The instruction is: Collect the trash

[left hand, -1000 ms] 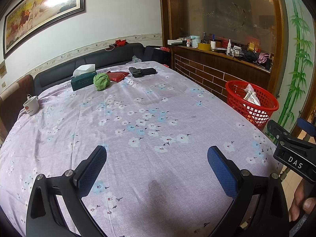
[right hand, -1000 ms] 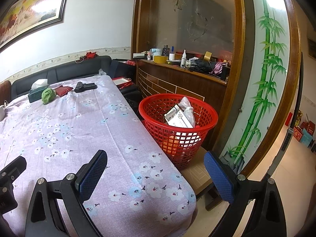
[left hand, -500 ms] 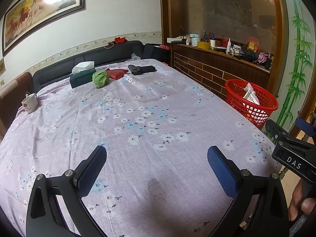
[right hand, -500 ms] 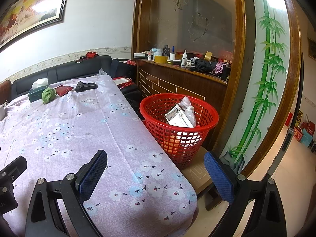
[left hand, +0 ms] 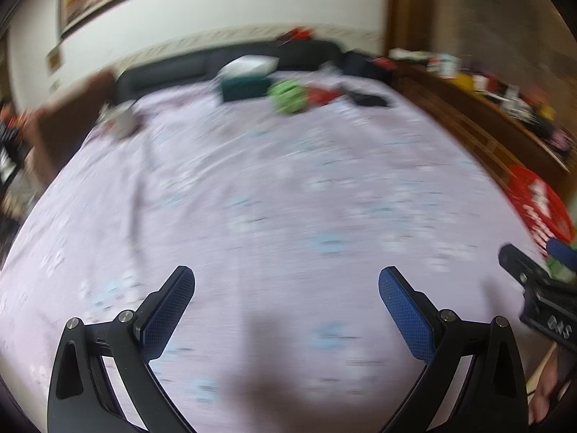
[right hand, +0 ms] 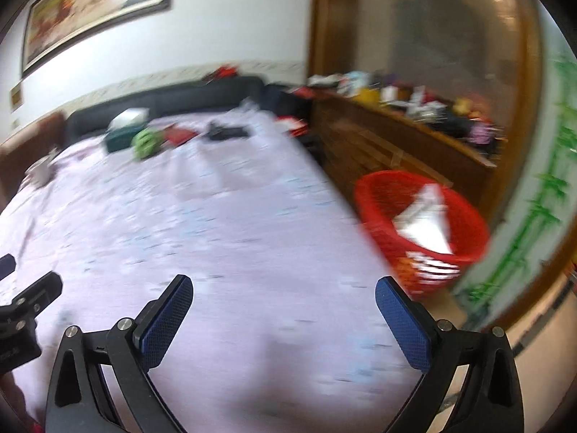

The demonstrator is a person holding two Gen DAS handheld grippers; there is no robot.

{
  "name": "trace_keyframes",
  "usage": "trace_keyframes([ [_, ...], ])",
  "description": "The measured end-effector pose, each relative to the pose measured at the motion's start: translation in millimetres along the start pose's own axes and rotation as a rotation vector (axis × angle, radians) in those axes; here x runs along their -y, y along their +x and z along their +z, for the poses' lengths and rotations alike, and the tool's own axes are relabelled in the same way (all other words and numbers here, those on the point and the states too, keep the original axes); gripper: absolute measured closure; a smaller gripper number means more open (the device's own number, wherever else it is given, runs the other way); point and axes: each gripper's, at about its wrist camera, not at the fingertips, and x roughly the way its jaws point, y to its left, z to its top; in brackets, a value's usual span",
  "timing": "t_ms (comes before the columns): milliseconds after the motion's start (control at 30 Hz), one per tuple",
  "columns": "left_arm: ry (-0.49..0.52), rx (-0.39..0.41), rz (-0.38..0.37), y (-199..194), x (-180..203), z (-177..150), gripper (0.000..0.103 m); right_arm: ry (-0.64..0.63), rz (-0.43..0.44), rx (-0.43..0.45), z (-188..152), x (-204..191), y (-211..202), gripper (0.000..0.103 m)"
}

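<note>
Both views are motion-blurred. My left gripper (left hand: 286, 288) is open and empty above the near part of the flowered purple tablecloth (left hand: 288, 187). My right gripper (right hand: 285, 296) is open and empty over the cloth's near right part. A red basket (right hand: 422, 216) with white trash in it stands right of the table; it also shows in the left wrist view (left hand: 541, 205). At the far end lie a green crumpled ball (left hand: 288, 97), a red packet (left hand: 322, 94) and a black object (left hand: 368, 100). The ball shows in the right wrist view (right hand: 146, 142).
A green tissue box (left hand: 245, 86) and a white cup (left hand: 120, 124) stand at the far end. A dark sofa (left hand: 216, 61) runs behind the table. A wooden counter (right hand: 414, 133) with clutter lines the right side. The right gripper's body (left hand: 541, 296) shows at the left view's right edge.
Both grippers have swung left and forward over the table, blurring the views. The red basket has slid toward the right edge in both. Both stay open and empty.
</note>
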Motion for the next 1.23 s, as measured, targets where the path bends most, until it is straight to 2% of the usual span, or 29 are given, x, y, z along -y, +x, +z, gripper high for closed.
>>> trace_keyframes([
  [100, -0.067, -0.071, 0.078, 18.3, -40.8, 3.5, 0.002, -0.042, 0.088, -0.065, 8.2, -37.5, 19.8, 0.001],
  [233, -0.125, -0.164, 0.081, 40.9, -80.1, 3.8, 0.002, -0.105, 0.163, -0.136, 13.1, -92.4, 45.4, 0.001],
  [400, -0.112, -0.239, 0.058, 58.7, -104.2, 3.8, 0.002, -0.154, 0.175, -0.207, 11.3, -139.3, 72.0, 0.001],
  [500, -0.086, -0.232, 0.071, 63.7, -106.3, 6.2, 0.001, -0.196, 0.162, -0.280, 8.6, -160.5, 89.8, 0.001],
  [633, -0.065, -0.208, 0.067, 68.1, -105.4, 9.3, 0.000, -0.173, 0.142, -0.293, 14.4, -164.6, 97.2, 0.001],
  [767, -0.064, -0.201, 0.065, 69.6, -106.9, 9.9, 0.000, -0.106, 0.169, -0.317, 17.8, -163.4, 106.8, 0.000],
  [833, -0.063, -0.201, 0.064, 70.0, -107.1, 10.1, 0.000, -0.091, 0.157, -0.298, 19.5, -163.5, 108.9, 0.000],
  [1233, -0.043, -0.199, 0.045, 71.5, -107.8, 11.3, 0.000, -0.093, 0.154, -0.297, 20.3, -165.1, 109.3, 0.000],
])
